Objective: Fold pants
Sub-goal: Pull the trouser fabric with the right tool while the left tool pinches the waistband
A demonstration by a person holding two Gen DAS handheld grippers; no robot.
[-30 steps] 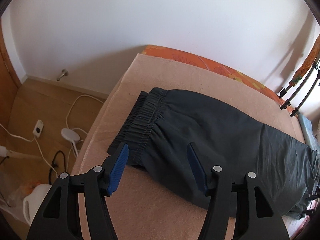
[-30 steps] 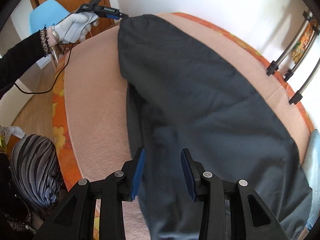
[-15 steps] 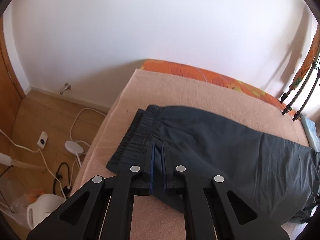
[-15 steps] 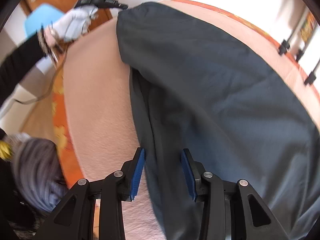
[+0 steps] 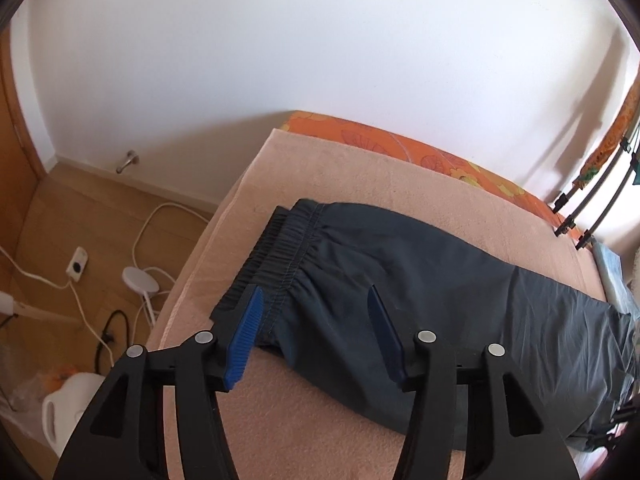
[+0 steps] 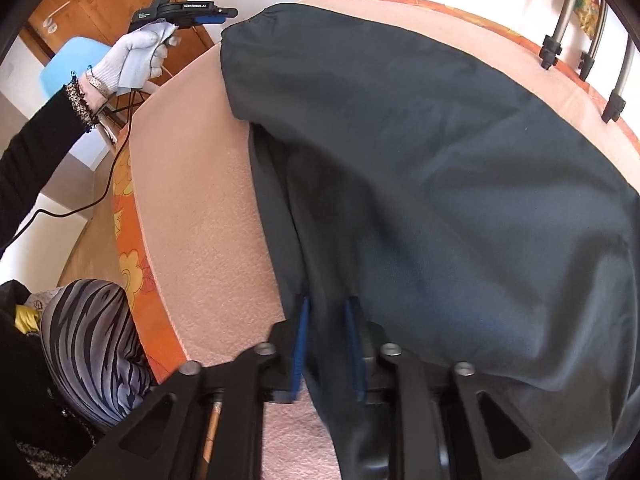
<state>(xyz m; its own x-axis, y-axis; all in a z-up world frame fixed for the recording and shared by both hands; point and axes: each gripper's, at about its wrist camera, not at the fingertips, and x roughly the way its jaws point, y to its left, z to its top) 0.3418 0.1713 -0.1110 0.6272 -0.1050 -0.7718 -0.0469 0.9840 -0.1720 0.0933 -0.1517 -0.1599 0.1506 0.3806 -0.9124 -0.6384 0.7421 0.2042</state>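
Observation:
Dark grey pants [image 5: 420, 280] lie lengthwise on the pink blanket [image 5: 360, 168] of a bed, their gathered waistband [image 5: 280, 256] at the left end. My left gripper [image 5: 314, 296] hovers over that waistband corner with its jaws opening and nothing pinched between them. The right wrist view shows it, the left gripper [image 6: 200, 14], held aloft by a white-gloved hand just off the pants' far end. My right gripper [image 6: 327, 302] is closing on a raised fold along the near edge of the pants [image 6: 420, 160], and the fabric fills the narrow gap between its blue pads.
White cables, a power strip [image 5: 76, 266] and a white kettle [image 5: 68, 404] lie on the wooden floor left of the bed. Metal rails [image 5: 588, 216] stand at the bed's far right. A blue chair [image 6: 76, 64] and a striped head covering [image 6: 88, 344] are beside the bed.
The left gripper snapped shut over the waistband, then opened wide again. The right gripper dropped closer to the pants and its pads narrowed onto a fold of fabric.

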